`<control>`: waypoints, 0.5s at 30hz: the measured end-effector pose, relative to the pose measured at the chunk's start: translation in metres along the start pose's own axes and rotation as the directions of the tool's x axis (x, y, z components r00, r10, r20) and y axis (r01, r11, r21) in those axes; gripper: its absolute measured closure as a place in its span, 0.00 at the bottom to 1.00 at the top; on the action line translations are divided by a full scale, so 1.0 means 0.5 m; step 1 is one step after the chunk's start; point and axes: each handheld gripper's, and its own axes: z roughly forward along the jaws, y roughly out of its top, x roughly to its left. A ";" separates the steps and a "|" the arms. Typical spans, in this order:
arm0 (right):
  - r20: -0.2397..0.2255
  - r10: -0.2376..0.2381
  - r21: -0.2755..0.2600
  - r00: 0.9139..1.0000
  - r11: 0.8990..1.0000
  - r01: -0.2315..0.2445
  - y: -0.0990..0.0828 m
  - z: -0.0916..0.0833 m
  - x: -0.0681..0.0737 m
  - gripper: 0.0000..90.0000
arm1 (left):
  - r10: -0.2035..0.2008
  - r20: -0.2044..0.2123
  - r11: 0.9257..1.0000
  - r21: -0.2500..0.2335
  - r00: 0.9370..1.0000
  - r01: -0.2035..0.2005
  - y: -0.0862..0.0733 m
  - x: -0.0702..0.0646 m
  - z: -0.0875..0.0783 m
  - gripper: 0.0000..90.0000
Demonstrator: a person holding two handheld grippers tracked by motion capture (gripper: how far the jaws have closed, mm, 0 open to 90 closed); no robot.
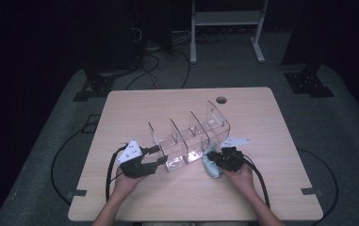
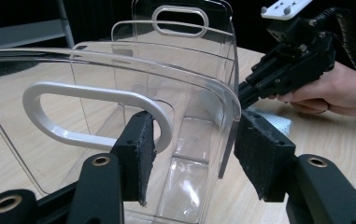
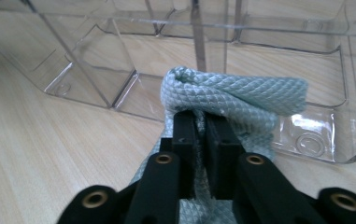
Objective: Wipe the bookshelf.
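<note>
A clear plastic organizer [image 1: 189,141] with several upright dividers lies slantwise near the middle of the wooden bench [image 1: 134,106], its near end turned toward the person. A pale blue textured cloth [image 3: 234,95] sits bunched against the organizer's outer wall, low on its right side. The right hand-held gripper [image 3: 202,126] has its jaws drawn together on a fold of that cloth, so the cloth bulges past the pads and touches the clear wall. The left hand-held gripper [image 2: 192,154] straddles the organizer's near end: one pad [image 2: 138,154] lies inside against the end panel beside its white-rimmed handle slot [image 2: 96,114], the other pad [image 2: 259,154] outside the corner, clamping the end wall between them. Both hands [image 1: 125,181] rest low over the bench, forearms coming in from the near edge, the grippers angled inward toward the organizer.
</note>
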 end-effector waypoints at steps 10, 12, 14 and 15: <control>0.029 -0.032 -0.064 0.999 0.997 0.034 0.028 -0.033 0.013 0.95 | -0.009 -0.001 1.000 0.003 1.000 0.009 0.006 0.001 0.006 0.51; 0.022 -0.021 -0.052 1.000 0.998 0.023 0.023 -0.024 0.009 0.95 | -0.007 -0.001 1.000 0.005 1.000 0.007 0.006 0.001 0.007 0.51; 0.022 -0.014 -0.025 1.000 1.000 0.014 0.013 -0.009 0.005 0.95 | -0.009 0.000 1.000 0.004 1.000 0.009 0.006 0.001 0.008 0.51; 0.020 -0.008 -0.012 1.000 1.000 0.008 0.007 -0.001 0.001 0.95 | -0.010 0.001 1.000 0.004 1.000 0.010 0.007 0.001 0.008 0.51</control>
